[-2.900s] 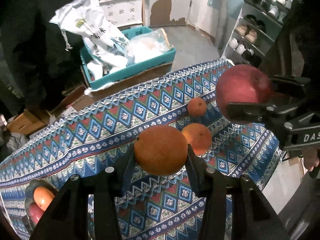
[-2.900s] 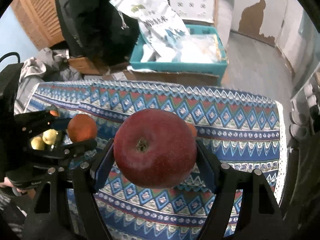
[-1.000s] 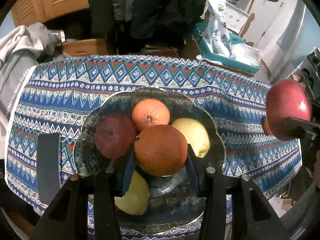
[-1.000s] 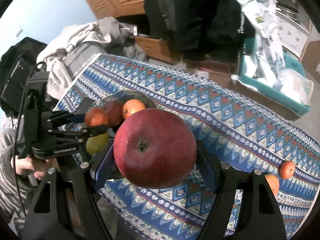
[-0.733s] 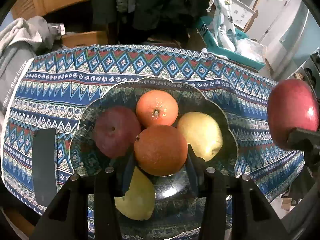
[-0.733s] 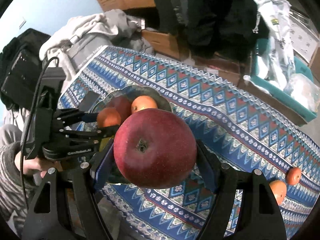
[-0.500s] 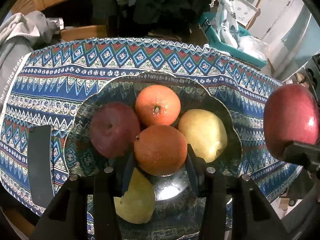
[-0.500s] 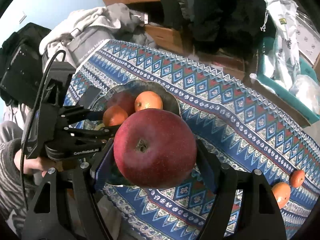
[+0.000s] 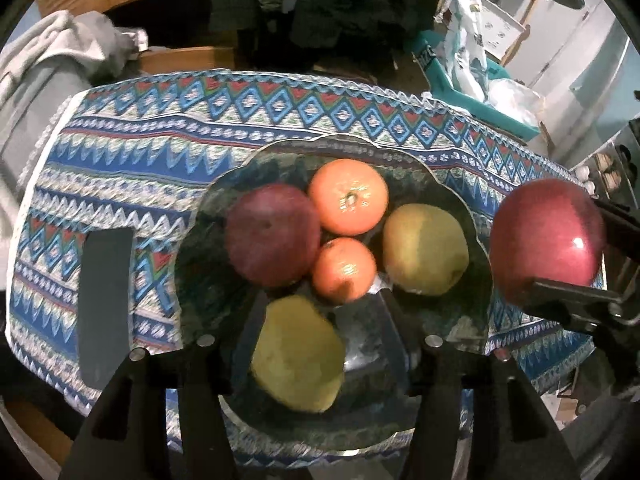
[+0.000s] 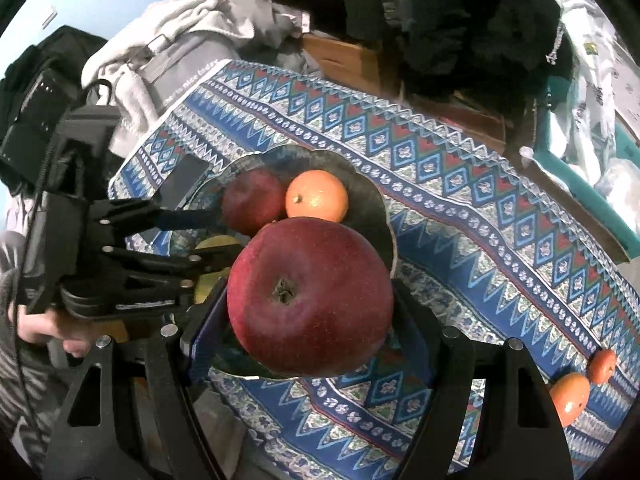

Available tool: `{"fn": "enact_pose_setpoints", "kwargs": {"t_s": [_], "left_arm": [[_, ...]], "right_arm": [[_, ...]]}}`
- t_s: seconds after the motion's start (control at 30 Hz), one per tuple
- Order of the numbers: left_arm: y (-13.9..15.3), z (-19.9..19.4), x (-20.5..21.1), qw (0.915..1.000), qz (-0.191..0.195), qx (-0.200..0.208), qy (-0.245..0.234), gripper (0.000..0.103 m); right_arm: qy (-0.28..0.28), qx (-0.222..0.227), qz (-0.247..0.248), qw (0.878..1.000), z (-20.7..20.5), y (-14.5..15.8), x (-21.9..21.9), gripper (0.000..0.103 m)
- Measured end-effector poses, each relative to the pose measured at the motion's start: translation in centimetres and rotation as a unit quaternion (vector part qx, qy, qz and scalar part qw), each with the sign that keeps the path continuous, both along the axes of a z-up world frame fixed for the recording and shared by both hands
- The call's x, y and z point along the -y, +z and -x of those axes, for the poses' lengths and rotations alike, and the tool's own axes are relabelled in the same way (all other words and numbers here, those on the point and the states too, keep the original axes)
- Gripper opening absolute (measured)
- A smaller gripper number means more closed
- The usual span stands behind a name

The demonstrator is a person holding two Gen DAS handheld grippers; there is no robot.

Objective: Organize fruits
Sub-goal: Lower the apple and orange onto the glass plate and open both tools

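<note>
A glass bowl [image 9: 448, 196] on the patterned tablecloth holds a dark red apple [image 9: 272, 256], a large orange [image 9: 348, 196], two yellow-green fruits [image 9: 424, 248] and a smaller orange [image 9: 344, 270]. My left gripper [image 9: 324, 316] hangs just above the bowl with its jaws opening. The smaller orange lies below and beyond its fingertips, free of the pads. From the right wrist view the left gripper [image 10: 200, 236] reaches over the bowl [image 10: 376, 204]. My right gripper [image 10: 310, 300] is shut on a big red apple [image 10: 310, 296], held by the bowl's right side [image 9: 548, 240].
A flat black slab [image 9: 106, 304] lies on the cloth left of the bowl. Two oranges [image 10: 570, 398] sit near the table's far right end. Behind the table are grey clothes [image 9: 48, 72], a cardboard box [image 10: 348, 56] and a teal crate [image 9: 472, 92] with bags.
The left jaws have spread and the orange has dropped out of them among the fruit in the bowl. The right gripper with its apple has come closer to the bowl.
</note>
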State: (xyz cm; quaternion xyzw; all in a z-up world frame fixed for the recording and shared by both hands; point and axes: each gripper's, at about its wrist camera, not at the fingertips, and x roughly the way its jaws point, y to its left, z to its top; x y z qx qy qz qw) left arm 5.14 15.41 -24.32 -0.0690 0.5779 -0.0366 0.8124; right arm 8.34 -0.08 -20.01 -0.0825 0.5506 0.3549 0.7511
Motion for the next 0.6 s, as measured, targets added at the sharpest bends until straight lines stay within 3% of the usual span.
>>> {"fn": "enact_pose_setpoints", "kwargs": {"t_s": [0.4,0.6], "left_arm": [[0.2,2.8,-3.2,0.9990,0.019,-0.015,0.039,0.063],[-0.2,3.9,-3.6,0.9988,0.009,-0.025,0.041,0.063]], "right_arm": [[0.049,-0.017,0.025,0.998,2.1,-2.5,-4.2,0.076],[0.061,-0.025,0.047,0.997,2.7,-4.0,-5.6,0.076]]}}
